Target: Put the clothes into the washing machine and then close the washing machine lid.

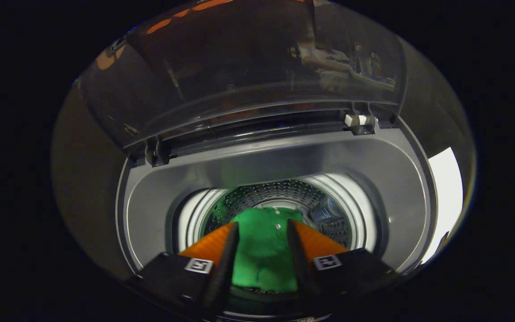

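Garment: we see a green garment [264, 250], bright plain fabric with small pale buttons in a row near its top end, looks like a small shirt; bunched and hanging lengthwise.
Garment vs fingers: it sits between the two fingers of the gripper [263, 235], filling the gap from the tips back toward the gripper body; both fingers lie right against its sides.
Fingers: we read them as clamped on the green garment, one on each side; the pinch itself is partly hidden by the cloth.
Garment vs drum: we place it over the mouth of the drum [284, 194], its top end reaching across the opening; whether it touches the drum bottom we cannot tell.
Drum: perforated metal wall, pale ring around its mouth, just beyond the fingertips.
Washing machine: we see the grey top deck of the washing machine [257, 165] surrounding the drum on all sides.
Lid: the lid [248, 67] is dark, see-through, standing raised behind the drum, hinged at the rear edge of the deck; reflections on it, too dim to make out.
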Action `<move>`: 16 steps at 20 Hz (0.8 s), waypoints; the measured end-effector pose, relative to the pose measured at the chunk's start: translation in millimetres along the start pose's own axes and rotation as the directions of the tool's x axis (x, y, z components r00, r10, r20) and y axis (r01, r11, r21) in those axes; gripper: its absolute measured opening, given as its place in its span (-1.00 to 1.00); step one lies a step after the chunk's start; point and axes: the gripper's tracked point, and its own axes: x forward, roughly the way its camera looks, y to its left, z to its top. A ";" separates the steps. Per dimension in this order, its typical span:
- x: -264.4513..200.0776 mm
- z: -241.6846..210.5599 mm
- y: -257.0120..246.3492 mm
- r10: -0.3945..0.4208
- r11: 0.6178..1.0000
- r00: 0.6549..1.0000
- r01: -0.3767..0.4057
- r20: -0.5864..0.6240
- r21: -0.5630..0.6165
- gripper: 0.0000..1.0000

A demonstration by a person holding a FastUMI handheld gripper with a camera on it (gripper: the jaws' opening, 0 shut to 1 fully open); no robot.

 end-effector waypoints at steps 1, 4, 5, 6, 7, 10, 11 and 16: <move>-3.3 -1.8 0.2 0.001 1.000 1.000 -0.001 0.001 -0.004 0.08; -10.8 -2.1 2.3 0.008 1.000 1.000 -0.007 0.013 -0.009 0.53; -13.1 -2.7 2.4 0.008 1.000 1.000 -0.008 0.015 -0.011 0.68; -16.5 -4.2 3.0 0.009 1.000 1.000 -0.009 0.017 -0.012 0.83; -21.1 -5.1 3.8 0.012 1.000 1.000 -0.012 0.024 -0.011 0.98; -46.0 0.3 6.6 0.018 1.000 0.996 -0.017 0.091 -0.006 0.97; -57.6 3.6 6.7 0.018 1.000 0.993 -0.017 0.120 -0.008 0.97; -130.9 41.0 15.5 0.054 0.999 0.956 -0.050 0.287 -0.023 0.97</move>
